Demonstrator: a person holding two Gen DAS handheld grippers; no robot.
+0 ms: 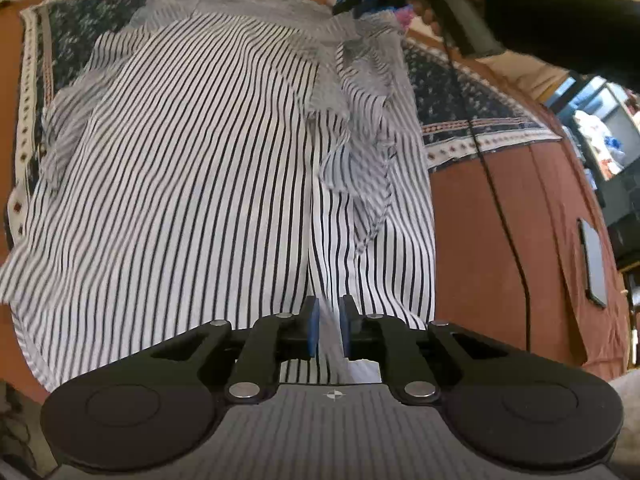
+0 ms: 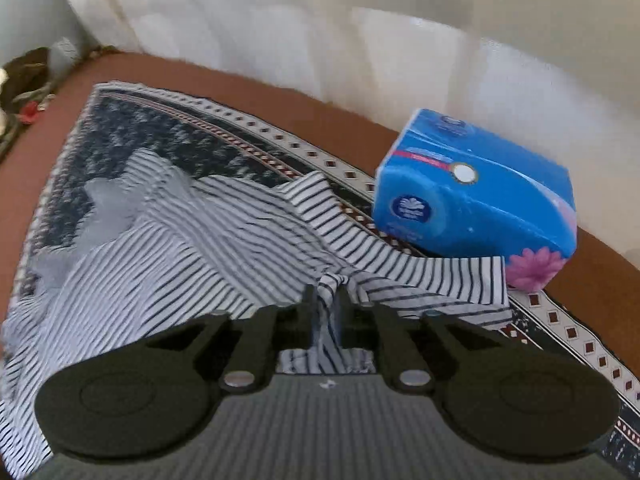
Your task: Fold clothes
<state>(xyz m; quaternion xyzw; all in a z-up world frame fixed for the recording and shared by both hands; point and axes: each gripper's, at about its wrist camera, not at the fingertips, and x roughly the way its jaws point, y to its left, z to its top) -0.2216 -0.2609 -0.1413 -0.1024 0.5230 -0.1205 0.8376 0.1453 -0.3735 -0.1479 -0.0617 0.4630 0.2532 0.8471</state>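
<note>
While the striped shirt [image 1: 192, 168] lies spread over a dark patterned cloth [image 1: 76, 28] on a rust-brown surface [image 1: 492, 232], the left hand-held gripper [image 1: 329, 326] at 6 o'clock in its own view has its blue-padded jaws nearly together, pinching a fold of the shirt's near edge. At 1 o'clock in that view a dark-sleeved arm [image 1: 560, 20] holds the other tool over the shirt's far corner. Seen from the right wrist, the right hand-held gripper [image 2: 325, 316] is clamped on a bunched knot of striped fabric, with a blue tissue pack [image 2: 472, 196] near it at 2 o'clock.
</note>
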